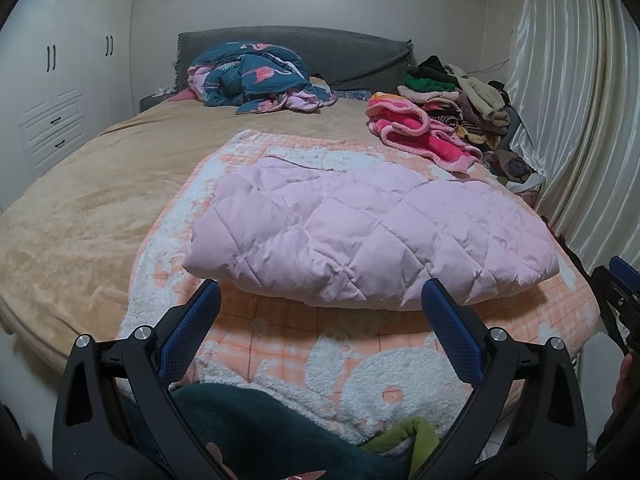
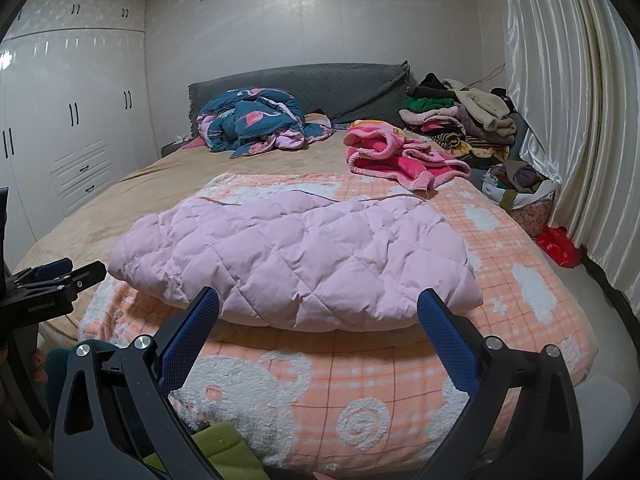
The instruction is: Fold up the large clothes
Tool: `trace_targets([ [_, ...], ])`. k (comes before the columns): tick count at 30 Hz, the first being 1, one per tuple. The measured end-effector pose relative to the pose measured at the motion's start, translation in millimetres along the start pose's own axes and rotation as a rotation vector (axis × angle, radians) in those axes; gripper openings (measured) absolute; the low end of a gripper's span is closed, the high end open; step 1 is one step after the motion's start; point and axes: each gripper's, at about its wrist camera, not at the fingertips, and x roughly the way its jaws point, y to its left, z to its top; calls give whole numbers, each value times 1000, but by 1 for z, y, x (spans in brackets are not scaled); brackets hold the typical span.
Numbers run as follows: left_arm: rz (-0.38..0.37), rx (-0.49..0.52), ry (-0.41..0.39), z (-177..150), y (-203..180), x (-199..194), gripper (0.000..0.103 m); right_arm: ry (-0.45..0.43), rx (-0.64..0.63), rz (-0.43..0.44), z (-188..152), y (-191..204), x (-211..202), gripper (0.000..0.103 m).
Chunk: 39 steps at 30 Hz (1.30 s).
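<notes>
A pink quilted garment (image 1: 360, 232) lies folded flat on an orange-and-white bear blanket (image 1: 312, 360) at the near end of the bed. It also shows in the right wrist view (image 2: 296, 256), on the same blanket (image 2: 360, 392). My left gripper (image 1: 320, 300) is open and empty, just short of the garment's near edge. My right gripper (image 2: 318, 308) is open and empty, also at the near edge. The left gripper shows at the left edge of the right wrist view (image 2: 52, 276); the right gripper shows at the right edge of the left wrist view (image 1: 620, 280).
A pink fleece item (image 2: 396, 152) lies beyond the garment. A stack of clothes (image 2: 460, 124) sits at the back right, a teal flamingo quilt (image 2: 256, 124) at the headboard. Curtains (image 2: 560, 100) hang on the right, white wardrobes (image 2: 60, 120) on the left. A red bag (image 2: 558, 246) is on the floor.
</notes>
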Motion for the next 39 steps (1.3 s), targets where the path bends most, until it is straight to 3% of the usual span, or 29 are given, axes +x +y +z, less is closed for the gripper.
trace_targets([
  [39, 19, 8, 8, -2, 7, 4, 94, 7, 1, 0, 0, 2, 1, 99],
])
